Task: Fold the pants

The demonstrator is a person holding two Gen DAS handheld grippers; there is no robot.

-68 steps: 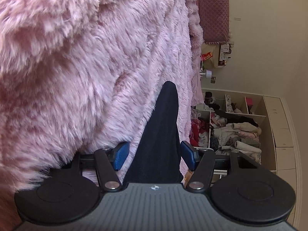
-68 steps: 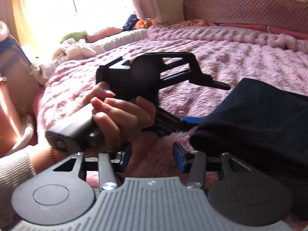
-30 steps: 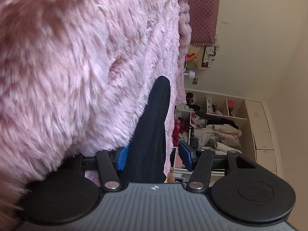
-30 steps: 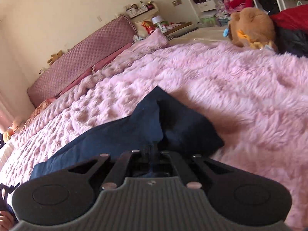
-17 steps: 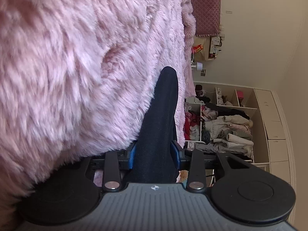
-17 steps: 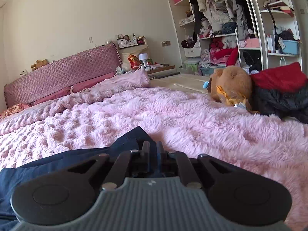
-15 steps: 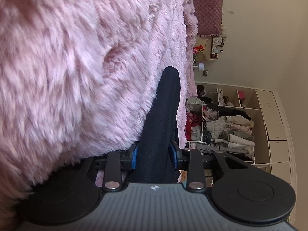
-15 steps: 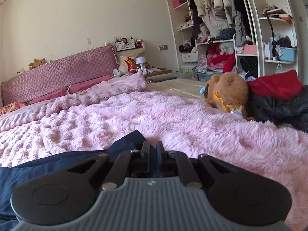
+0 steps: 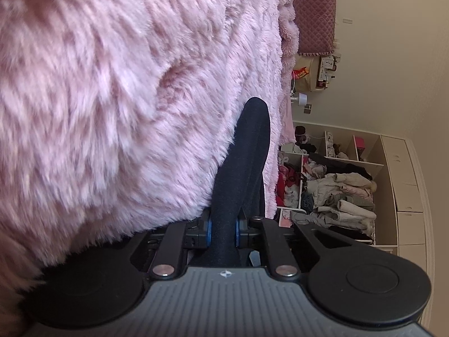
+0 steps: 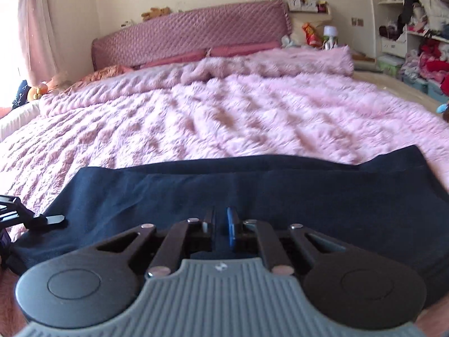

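Note:
Dark navy pants lie across the pink fluffy blanket, one layer lying over another. My right gripper is shut, with navy fabric pinched between its pads at the near edge of the pants. In the left wrist view, rolled on its side, a fold of the pants runs between the blue pads. My left gripper is closing its jaws and the pads press on that fold. One of the left gripper's fingers shows at the left end of the pants in the right wrist view.
The blanket covers the whole bed. A quilted mauve headboard stands at the far end. Open shelves full of clothes rise on the right, also seen as shelves. Soft toys sit at the far left.
The left jaws have come together from wide apart onto the pants fold. The right gripper has swung sideways with its pinched fabric and rolled level; the pants now spread wide in front of it.

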